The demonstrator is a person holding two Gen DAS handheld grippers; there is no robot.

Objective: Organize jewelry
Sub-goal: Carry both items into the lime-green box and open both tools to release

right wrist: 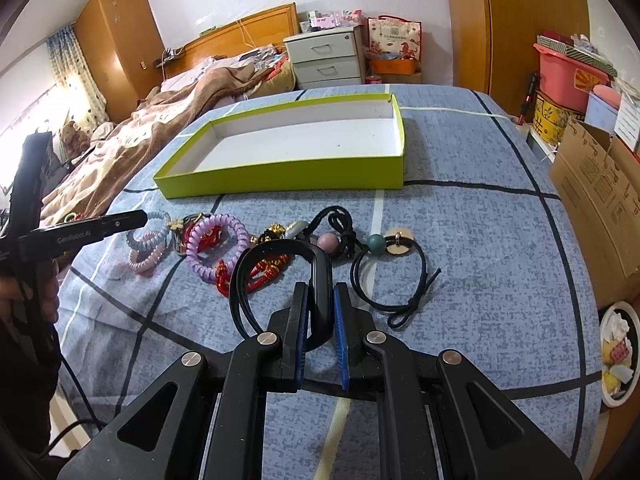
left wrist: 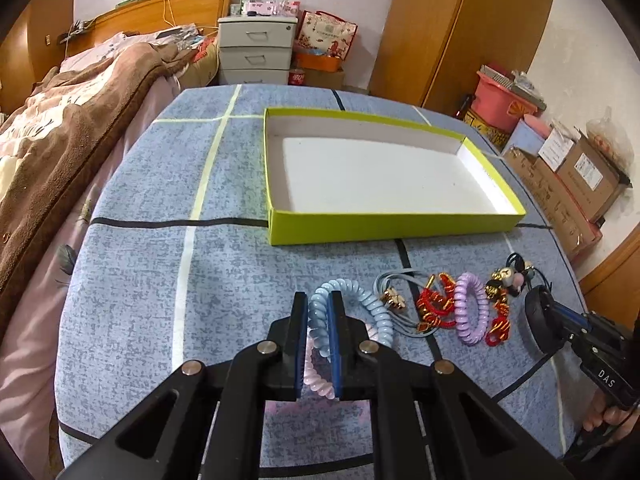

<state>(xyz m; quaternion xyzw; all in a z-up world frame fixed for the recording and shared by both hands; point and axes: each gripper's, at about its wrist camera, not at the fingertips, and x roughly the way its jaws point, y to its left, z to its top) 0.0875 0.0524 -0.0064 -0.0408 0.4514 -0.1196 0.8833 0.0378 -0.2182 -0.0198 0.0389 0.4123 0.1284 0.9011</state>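
Observation:
A shallow green box with a white inside lies open on the blue checked cloth; it also shows in the right wrist view. My left gripper is shut on a blue spiral hair tie, with a pink spiral tie between the pads lower down. My right gripper is shut on a black headband, seen from the left wrist view too. Between them lie a purple spiral tie, red-and-gold cord bracelets and beaded ties. A black cord tie with a green bead lies to the right.
A bed with a brown blanket runs along the left. A white drawer unit and a wardrobe stand behind. Cardboard boxes and a pink tub line the right side. A plate of scraps sits at the right edge.

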